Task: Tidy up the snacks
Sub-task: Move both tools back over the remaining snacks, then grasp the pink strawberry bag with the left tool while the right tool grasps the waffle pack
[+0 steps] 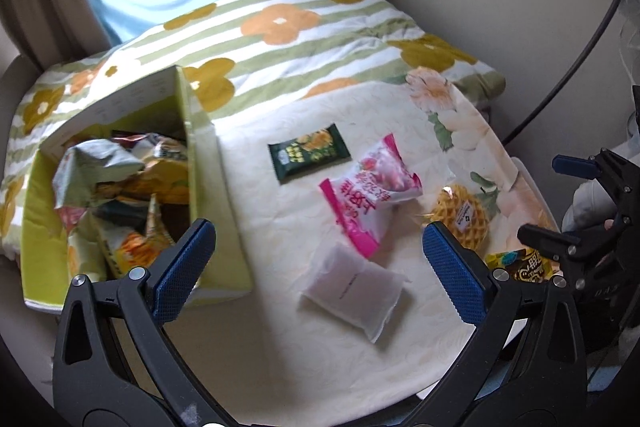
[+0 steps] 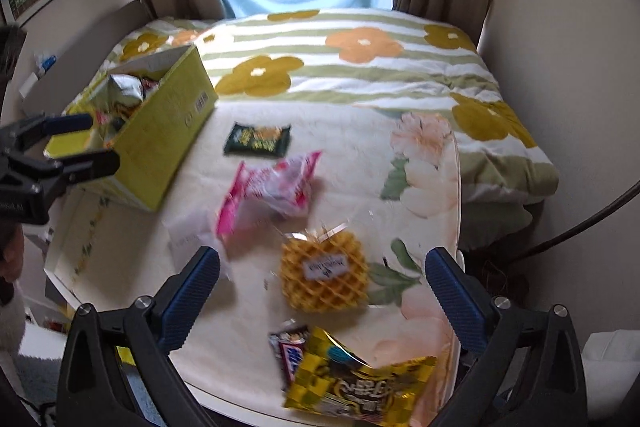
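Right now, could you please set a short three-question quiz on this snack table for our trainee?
1. True or false: the green box is empty.
2. Which loose snack lies nearest the box: A) the dark green packet, B) the waffle, C) the yellow bag?
3. How do the jaws of the left gripper and the right gripper stand, and is anything held?

Key
1. False: it already holds crumpled snack packets.
2. A.
3. Both stand wide open and hold nothing; the pink bag and the white pouch lie loose on the table.
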Action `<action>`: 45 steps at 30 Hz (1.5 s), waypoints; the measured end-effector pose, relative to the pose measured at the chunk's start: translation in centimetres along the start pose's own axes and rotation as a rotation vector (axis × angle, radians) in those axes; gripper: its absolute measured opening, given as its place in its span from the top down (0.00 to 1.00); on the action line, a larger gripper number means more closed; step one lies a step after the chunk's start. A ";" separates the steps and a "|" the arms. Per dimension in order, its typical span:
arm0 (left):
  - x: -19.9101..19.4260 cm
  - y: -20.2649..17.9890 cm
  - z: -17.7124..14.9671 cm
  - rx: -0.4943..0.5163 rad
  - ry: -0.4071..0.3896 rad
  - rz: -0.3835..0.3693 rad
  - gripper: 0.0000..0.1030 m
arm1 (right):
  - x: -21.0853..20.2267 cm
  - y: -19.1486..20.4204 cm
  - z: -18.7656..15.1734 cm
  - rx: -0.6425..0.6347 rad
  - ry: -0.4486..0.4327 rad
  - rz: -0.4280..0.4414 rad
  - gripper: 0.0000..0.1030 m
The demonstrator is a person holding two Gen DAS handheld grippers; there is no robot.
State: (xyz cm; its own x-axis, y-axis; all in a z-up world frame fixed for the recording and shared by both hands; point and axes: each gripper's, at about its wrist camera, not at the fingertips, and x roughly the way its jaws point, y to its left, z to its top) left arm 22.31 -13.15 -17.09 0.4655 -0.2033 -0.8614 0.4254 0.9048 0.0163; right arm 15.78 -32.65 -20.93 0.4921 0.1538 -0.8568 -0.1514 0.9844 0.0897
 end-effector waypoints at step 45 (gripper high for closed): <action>17.9 -5.1 3.4 0.345 0.341 -0.213 0.57 | 11.7 0.1 -1.5 -0.081 0.220 0.035 0.01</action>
State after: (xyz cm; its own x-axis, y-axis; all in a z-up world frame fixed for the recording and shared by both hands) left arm 31.09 -22.68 -30.87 0.0863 -0.1838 -0.9792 0.7402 0.6697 -0.0605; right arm 20.23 -30.87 -31.74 0.2881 0.1566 -0.9447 -0.2379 0.9673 0.0878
